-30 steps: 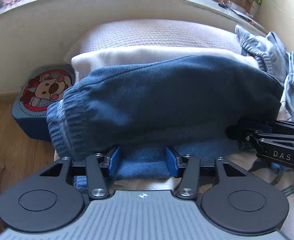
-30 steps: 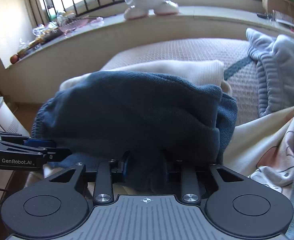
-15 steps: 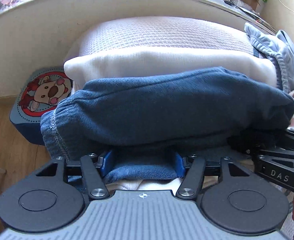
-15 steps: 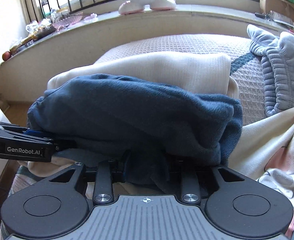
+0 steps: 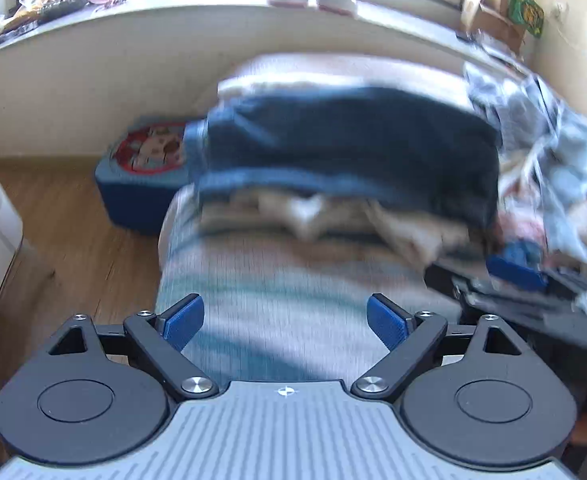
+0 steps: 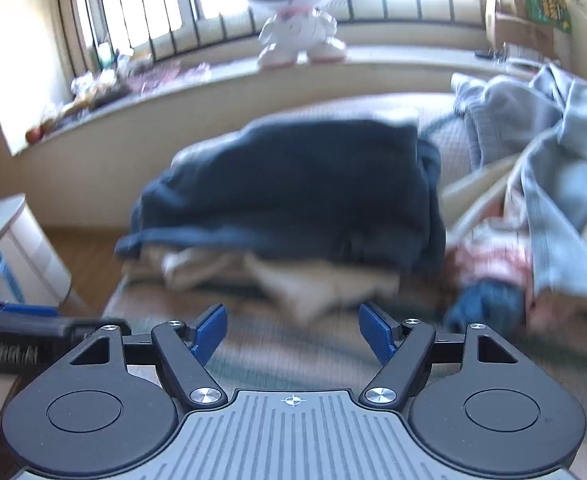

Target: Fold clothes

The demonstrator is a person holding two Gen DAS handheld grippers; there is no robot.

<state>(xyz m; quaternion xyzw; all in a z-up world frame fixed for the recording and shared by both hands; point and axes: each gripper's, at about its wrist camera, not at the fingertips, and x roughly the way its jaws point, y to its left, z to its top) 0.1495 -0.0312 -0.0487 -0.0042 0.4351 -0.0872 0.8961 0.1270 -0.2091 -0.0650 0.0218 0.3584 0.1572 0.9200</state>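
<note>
A: While both views are motion-blurred, the main items read clearly enough. Left gripper (image 5: pixel 284 322): jaws wide apart, nothing between the blue pads, only striped bedding (image 5: pixel 277 292) below. They have just been opening.

B: Right gripper (image 6: pixel 292 332), same entry: jaws spread wide, having just been opening, with no cloth between them. The pads stand clear of the pile.

A: Location of the folded dark blue garment (image 5: pixel 349 144)?

B: It lies on the bed, on top of a cream folded garment (image 5: pixel 313 208) whose edges stick out beneath its near side. From the right wrist view the blue garment (image 6: pixel 293 188) is ahead of the jaws, apart from them, with the cream layer (image 6: pixel 293 276) nearer the pads.

A: Neighbouring items: loose pale blue clothing (image 6: pixel 533 128) heaped to the right of the pile; a small blue scrap of cloth (image 6: pixel 489 300) near it, too blurred to identify.

B: Confirmed. Beyond the bed, a white plush toy (image 6: pixel 297 36) stands on the windowsill (image 6: pixel 393 60). Left of the bed on the wooden floor (image 5: pixel 61 232) sits a blue cushion with a cartoon print (image 5: pixel 145 160).

A: Cross-views: the right gripper's blue pad shows at the right edge of the left wrist view, the left gripper's black arm at the left edge of the right wrist view.

B: Noted. Neither touches the blue garment.
</note>
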